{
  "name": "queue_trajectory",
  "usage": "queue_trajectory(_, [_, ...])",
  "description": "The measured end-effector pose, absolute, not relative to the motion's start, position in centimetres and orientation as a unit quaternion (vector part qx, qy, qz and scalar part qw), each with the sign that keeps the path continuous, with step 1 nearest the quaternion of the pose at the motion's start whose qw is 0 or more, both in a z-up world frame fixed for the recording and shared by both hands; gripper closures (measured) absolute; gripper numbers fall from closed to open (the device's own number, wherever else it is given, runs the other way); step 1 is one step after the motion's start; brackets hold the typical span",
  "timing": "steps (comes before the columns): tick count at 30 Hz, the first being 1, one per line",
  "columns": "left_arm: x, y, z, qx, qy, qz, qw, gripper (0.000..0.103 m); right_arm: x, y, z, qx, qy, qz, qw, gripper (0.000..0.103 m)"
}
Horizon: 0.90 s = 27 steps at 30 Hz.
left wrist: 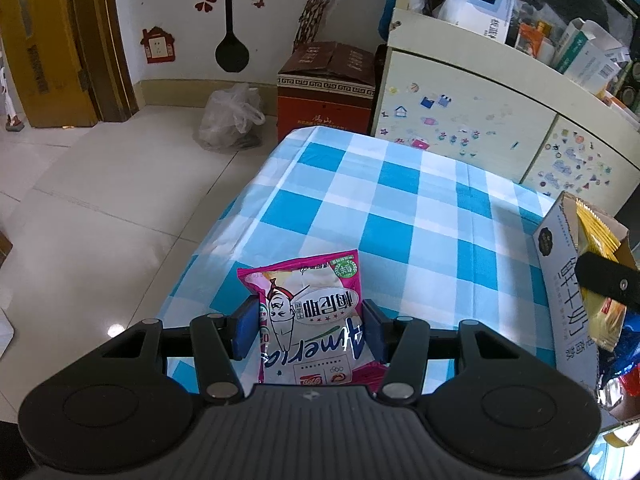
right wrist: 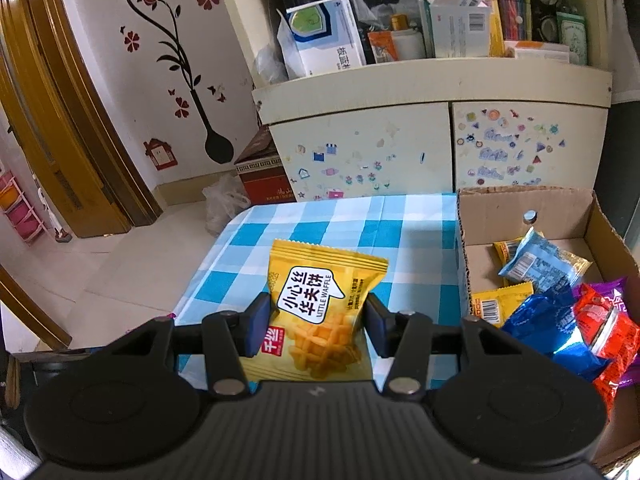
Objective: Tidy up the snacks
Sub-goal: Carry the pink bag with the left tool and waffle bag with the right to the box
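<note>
Snack packets (right wrist: 560, 304) piled in cardboard box (right wrist: 520, 208), left tongs (left wrist: 308, 330) pinching pink bag (left wrist: 312, 320), right tongs (right wrist: 314, 324) pinching yellow waffle packet (right wrist: 316, 304)

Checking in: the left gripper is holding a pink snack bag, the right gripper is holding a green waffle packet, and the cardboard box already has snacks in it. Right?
Not quite: the waffle packet in the right gripper is yellow, not green, as the right wrist view shows. The rest stands: the left gripper holds the pink snack bag, and the cardboard box already has snacks in it.

A home: flower wall decals (right wrist: 176, 60), stickered cabinet (right wrist: 360, 148), checked tablecloth (left wrist: 400, 208).
</note>
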State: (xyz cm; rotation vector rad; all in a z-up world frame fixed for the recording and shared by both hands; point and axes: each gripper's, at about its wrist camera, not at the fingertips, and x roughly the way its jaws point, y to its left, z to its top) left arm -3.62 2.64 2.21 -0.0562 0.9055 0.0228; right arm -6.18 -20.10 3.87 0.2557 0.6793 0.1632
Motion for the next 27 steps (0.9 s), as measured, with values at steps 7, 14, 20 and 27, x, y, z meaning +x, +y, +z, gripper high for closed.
queue_trajectory(7, [-4.0,1.1,3.4,-0.017,0.426,0.000,0.904,0.044,-6.7,-21.6,4.9,0.142,0.318,0.074,0.934,0.053])
queue_trajectory(14, [-4.5,-2.0,5.5,-0.012,0.406,-0.032,0.913,0.044,-7.8,-24.1,7.2,0.161,0.292,0.066,0.940,0.053])
queue_trajectory(20, [-5.2,-5.8,7.5,-0.008,0.389,-0.076,0.918,0.044,-9.6,-28.4,9.7,0.201,0.254,0.045,0.945,0.053])
queue_trajectory(27, [-5.7,-10.6,8.7,-0.002,0.378,-0.127,0.917,0.044,-12.0,-34.0,11.2,0.237,0.217,0.010,0.947,0.053])
